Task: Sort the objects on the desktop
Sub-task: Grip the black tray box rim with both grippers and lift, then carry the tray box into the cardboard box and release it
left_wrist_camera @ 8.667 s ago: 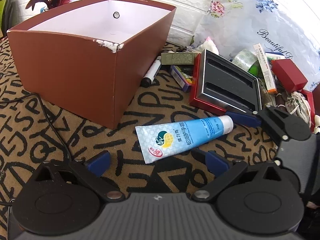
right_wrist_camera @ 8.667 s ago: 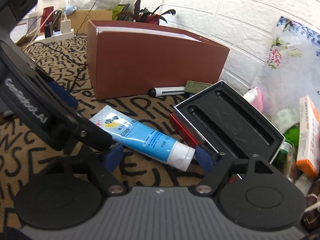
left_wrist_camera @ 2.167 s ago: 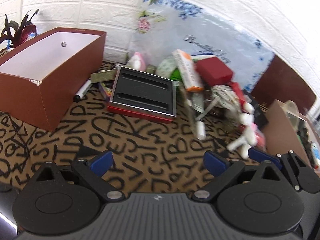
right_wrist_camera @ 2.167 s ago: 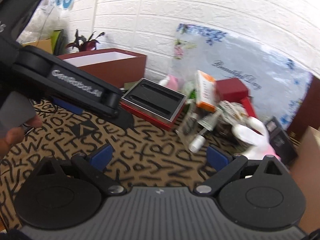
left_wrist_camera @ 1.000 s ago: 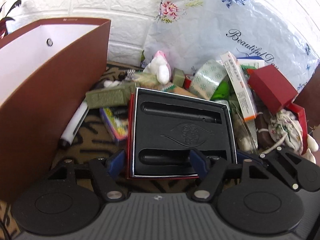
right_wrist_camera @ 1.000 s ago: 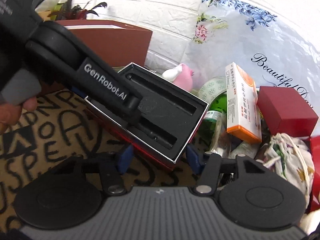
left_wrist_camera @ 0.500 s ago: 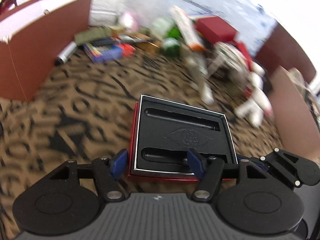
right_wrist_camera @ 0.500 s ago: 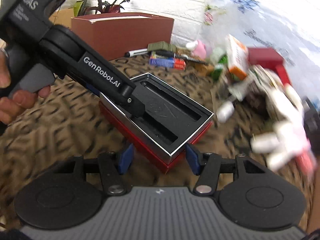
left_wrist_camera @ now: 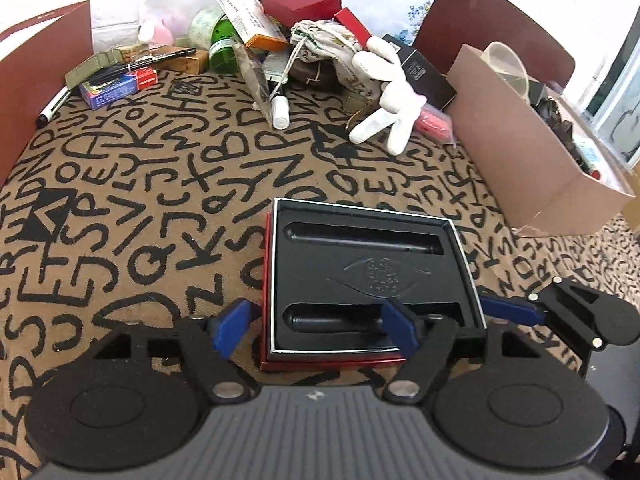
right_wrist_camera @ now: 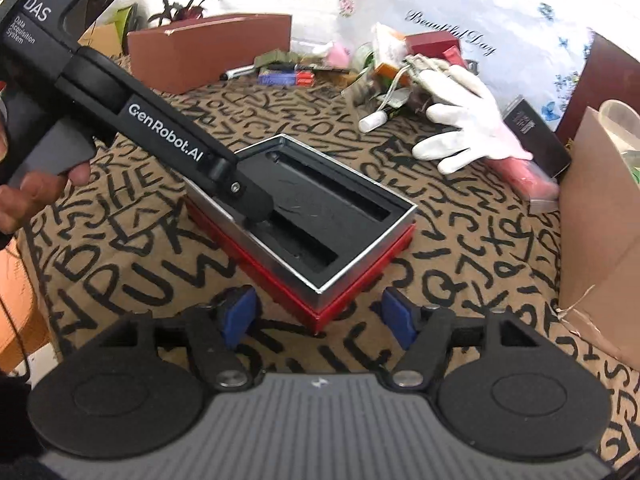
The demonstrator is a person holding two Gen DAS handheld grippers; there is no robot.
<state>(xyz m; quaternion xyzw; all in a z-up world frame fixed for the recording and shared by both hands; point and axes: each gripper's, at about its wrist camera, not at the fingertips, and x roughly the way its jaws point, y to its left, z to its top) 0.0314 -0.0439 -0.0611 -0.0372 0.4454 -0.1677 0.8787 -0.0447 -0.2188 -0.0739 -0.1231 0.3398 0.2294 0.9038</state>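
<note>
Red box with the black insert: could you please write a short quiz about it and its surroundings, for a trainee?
1. True or false: the red box holds two pens in its black insert.
2. Which thing lies beside the tall brown box in the left wrist view? A) marker B) glove C) tape
3. Do the right gripper's pads press on the red box?
Key: 1 false, both grooves are empty. 2 A. 3 No: the box corner sits between the pads, untouched; the jaws have just been opening.

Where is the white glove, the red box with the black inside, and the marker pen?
white glove (left_wrist_camera: 390,92), left wrist view, palm.
red box (right_wrist_camera: 320,216), right wrist view, black insert.
marker pen (left_wrist_camera: 52,106), left wrist view, barrel.
</note>
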